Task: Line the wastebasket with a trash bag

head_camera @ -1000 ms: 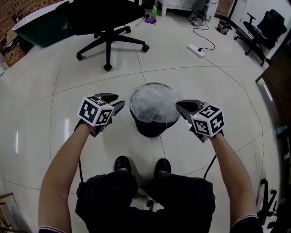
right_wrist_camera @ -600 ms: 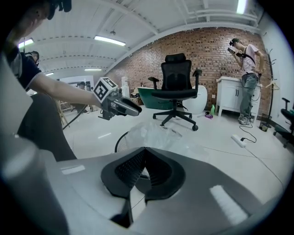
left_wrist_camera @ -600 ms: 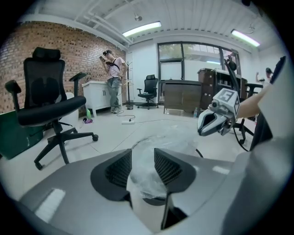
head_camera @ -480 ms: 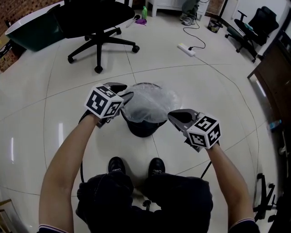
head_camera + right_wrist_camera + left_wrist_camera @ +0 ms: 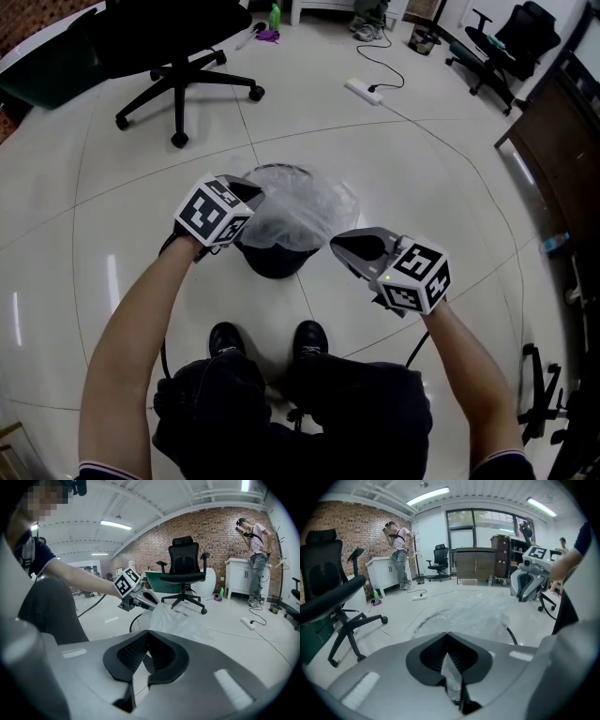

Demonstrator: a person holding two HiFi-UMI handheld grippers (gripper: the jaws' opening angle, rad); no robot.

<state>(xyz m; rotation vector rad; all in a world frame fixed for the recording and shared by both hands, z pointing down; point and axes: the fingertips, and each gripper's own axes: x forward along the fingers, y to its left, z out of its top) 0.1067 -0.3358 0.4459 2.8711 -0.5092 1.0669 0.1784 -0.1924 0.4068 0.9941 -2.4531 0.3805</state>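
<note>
A black mesh wastebasket (image 5: 272, 262) stands on the floor in front of the person's shoes. A clear trash bag (image 5: 305, 211) lies bunched over its top and spreads past the rim to the right. My left gripper (image 5: 255, 195) is at the bag's left edge. Its jaws have just been closing, and a strip of clear film (image 5: 453, 677) is pinched between them. My right gripper (image 5: 339, 246) is shut at the bag's near right edge, and the film (image 5: 173, 616) runs up from its jaws toward the left gripper (image 5: 140, 599).
Beyond the basket on the left stands a black office chair (image 5: 178, 56). A power strip (image 5: 361, 91) with its cable lies further back, next to a green bottle (image 5: 275, 17). A dark cabinet (image 5: 562, 150) lines the right side. A person (image 5: 399, 550) stands far off.
The left gripper has moved right to the bag's left edge and shut on the film. The right gripper has drifted left and nearer, and the bag is now drawn out to the right.
</note>
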